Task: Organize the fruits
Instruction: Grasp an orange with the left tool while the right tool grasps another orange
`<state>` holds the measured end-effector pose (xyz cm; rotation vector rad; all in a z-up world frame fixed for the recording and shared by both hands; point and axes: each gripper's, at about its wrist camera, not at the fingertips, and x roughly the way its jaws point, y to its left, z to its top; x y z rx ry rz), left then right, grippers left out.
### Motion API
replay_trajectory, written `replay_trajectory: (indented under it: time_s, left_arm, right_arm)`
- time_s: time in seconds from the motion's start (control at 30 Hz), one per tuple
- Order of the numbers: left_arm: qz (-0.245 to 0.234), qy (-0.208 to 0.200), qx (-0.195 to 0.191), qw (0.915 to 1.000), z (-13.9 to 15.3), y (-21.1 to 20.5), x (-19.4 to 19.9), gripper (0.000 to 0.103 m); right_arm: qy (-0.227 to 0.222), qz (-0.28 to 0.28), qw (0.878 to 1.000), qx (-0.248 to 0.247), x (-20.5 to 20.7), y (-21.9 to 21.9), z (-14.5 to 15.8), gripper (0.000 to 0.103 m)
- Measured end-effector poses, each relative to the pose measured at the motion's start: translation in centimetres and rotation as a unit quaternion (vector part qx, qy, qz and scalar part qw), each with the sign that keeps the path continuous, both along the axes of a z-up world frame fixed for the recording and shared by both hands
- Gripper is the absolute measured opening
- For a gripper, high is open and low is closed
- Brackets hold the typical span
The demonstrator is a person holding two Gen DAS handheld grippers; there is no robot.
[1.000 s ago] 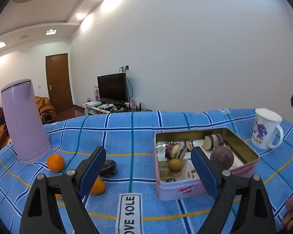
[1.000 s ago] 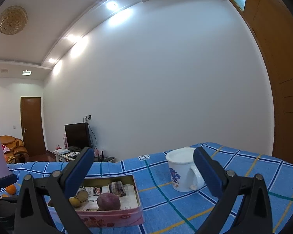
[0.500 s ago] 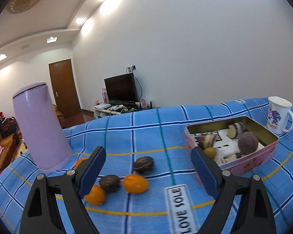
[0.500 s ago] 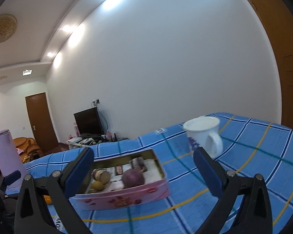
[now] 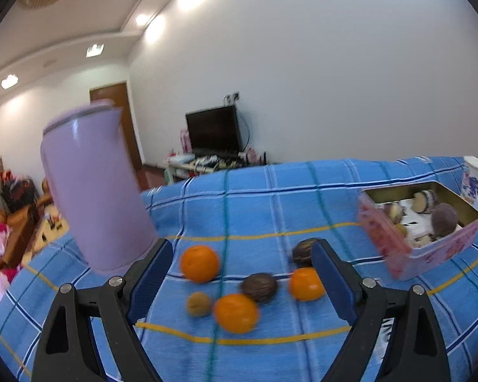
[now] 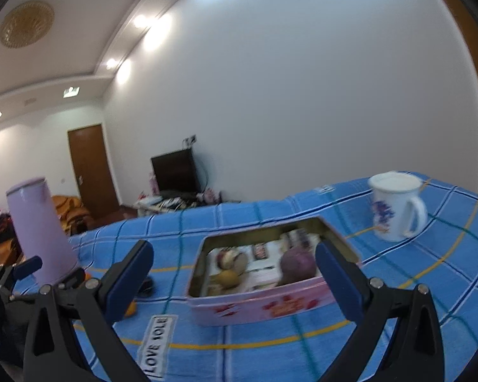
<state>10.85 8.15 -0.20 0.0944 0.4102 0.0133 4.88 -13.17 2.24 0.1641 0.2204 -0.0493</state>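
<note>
Three oranges [image 5: 199, 263] [image 5: 235, 312] [image 5: 306, 284] lie loose on the blue checked cloth with two dark brown fruits [image 5: 259, 286] [image 5: 304, 248] and a small tan one [image 5: 199, 303]. My left gripper [image 5: 240, 278] is open and empty, just above and in front of them. A pink tin box [image 6: 255, 305] [image 5: 430, 254] holds a purple fruit [image 6: 296, 262], a small yellow fruit [image 6: 226, 277] and cut pieces. My right gripper [image 6: 232, 283] is open and empty, facing the tin's near wall.
A tall lilac kettle [image 5: 92, 187] [image 6: 39, 229] stands left of the loose fruit. A white mug [image 6: 395, 205] stands right of the tin. A "LOVE SOLE" label [image 6: 157, 343] is on the cloth. A TV and a door are behind.
My left gripper has swung left from the tin to the loose fruit, so the kettle looms larger. My right gripper has moved down and closer to the tin. Both stay open.
</note>
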Motion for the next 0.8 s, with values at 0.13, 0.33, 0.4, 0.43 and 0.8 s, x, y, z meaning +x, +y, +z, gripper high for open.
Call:
replay_trajectory:
  time_s: [0.13,0.33,0.4,0.43,0.8]
  left_arm:
    - [0.043,0.013,-0.013,0.9989,-0.2,3.8,1.2,0.090]
    - [0.085,0.034,-0.022,0.9956,-0.5,7.6,2.1,0.090]
    - [0.092,0.047,-0.038,0.9939,-0.6,8.6,2.5,0.090]
    - [0.092,0.055,-0.049,0.9930,-0.6,8.9,2.7,0.090]
    - [0.062,0.075,-0.048,0.9941,-1.0,7.9,2.6,0.090]
  right_arm:
    - [0.010,0.024,1.000,-0.009,0.9,2.4,-0.3,0.103]
    - [0.057,0.068,0.996,-0.009,3.2,5.5,-1.1,0.103]
    - [0.075,0.086,0.993,-0.015,4.0,6.7,-1.4,0.103]
    - [0.087,0.096,0.991,-0.020,4.5,7.4,-1.6,0.103]
    - [0.246,0.177,0.950,-0.070,11.4,12.7,-5.1,0.070]
